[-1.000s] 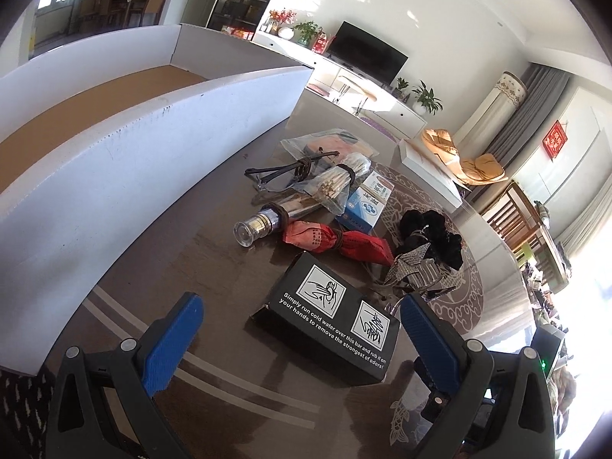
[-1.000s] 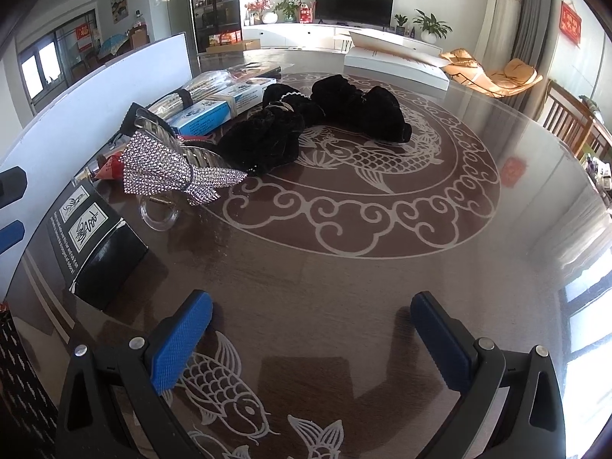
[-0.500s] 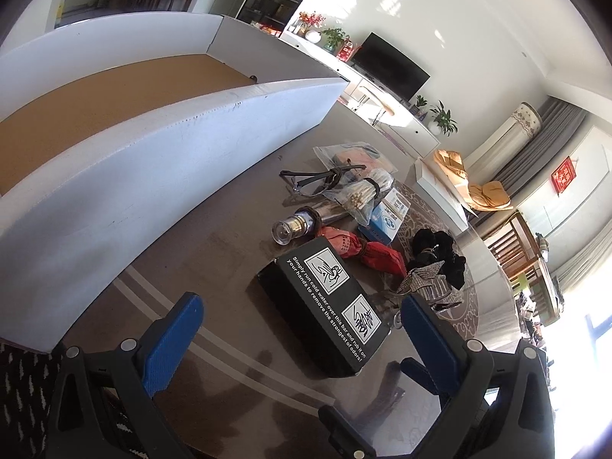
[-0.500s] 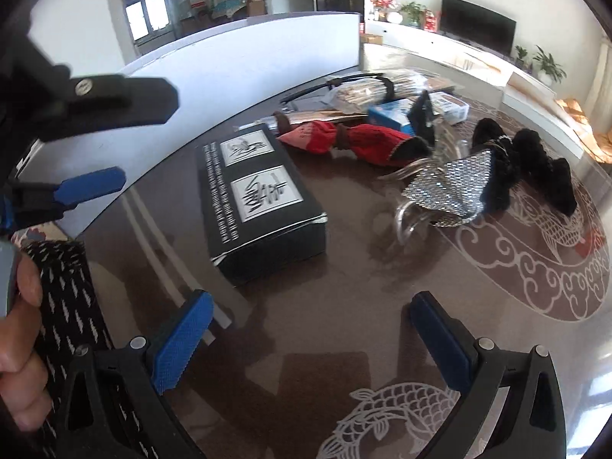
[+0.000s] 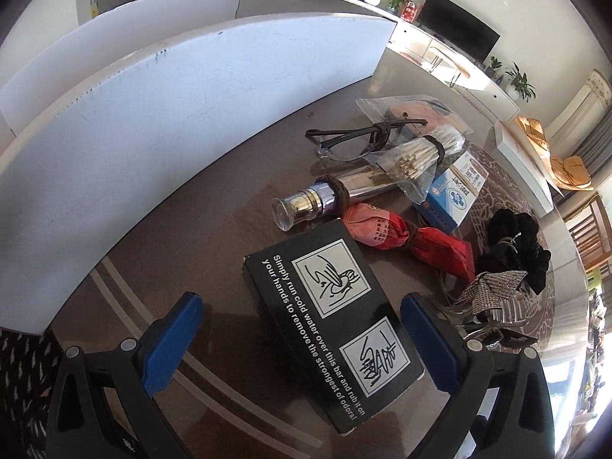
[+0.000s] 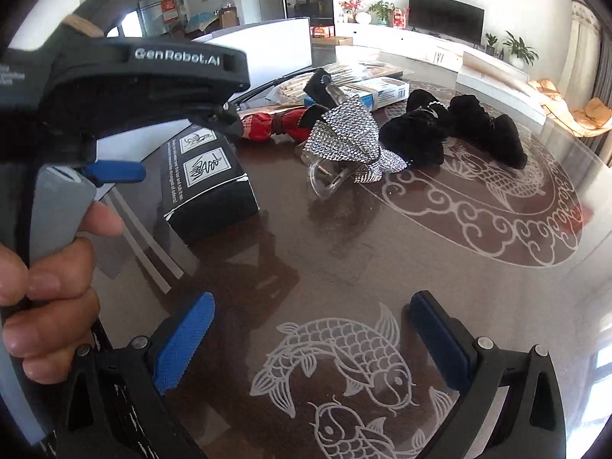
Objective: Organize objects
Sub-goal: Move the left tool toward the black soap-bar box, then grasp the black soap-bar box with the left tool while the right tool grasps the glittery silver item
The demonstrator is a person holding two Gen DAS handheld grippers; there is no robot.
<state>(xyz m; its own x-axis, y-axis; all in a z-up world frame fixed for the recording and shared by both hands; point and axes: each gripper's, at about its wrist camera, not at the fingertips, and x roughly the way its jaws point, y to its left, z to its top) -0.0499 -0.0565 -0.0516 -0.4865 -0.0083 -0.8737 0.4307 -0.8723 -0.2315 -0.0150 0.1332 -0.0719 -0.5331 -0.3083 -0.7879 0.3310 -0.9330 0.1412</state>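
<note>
Left tongs (image 5: 302, 329) advanced, now wide apart straddling black box (image 5: 329, 317)

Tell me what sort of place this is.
Most likely the living room of a home: a flat television on a low white cabinet with potted plants, and a glass-topped table with fish patterns holding household odds and ends.

On the table (image 5: 199, 229): one black box (image 5: 329, 317), one white bin (image 5: 153, 114), one flask (image 5: 325, 201), one red packet (image 5: 405, 239), one blue carton (image 5: 455, 191), one glasses pair (image 5: 352, 139), one stick bundle (image 5: 417, 157), one rhinestone clip (image 6: 348, 141), two grippers.
</note>
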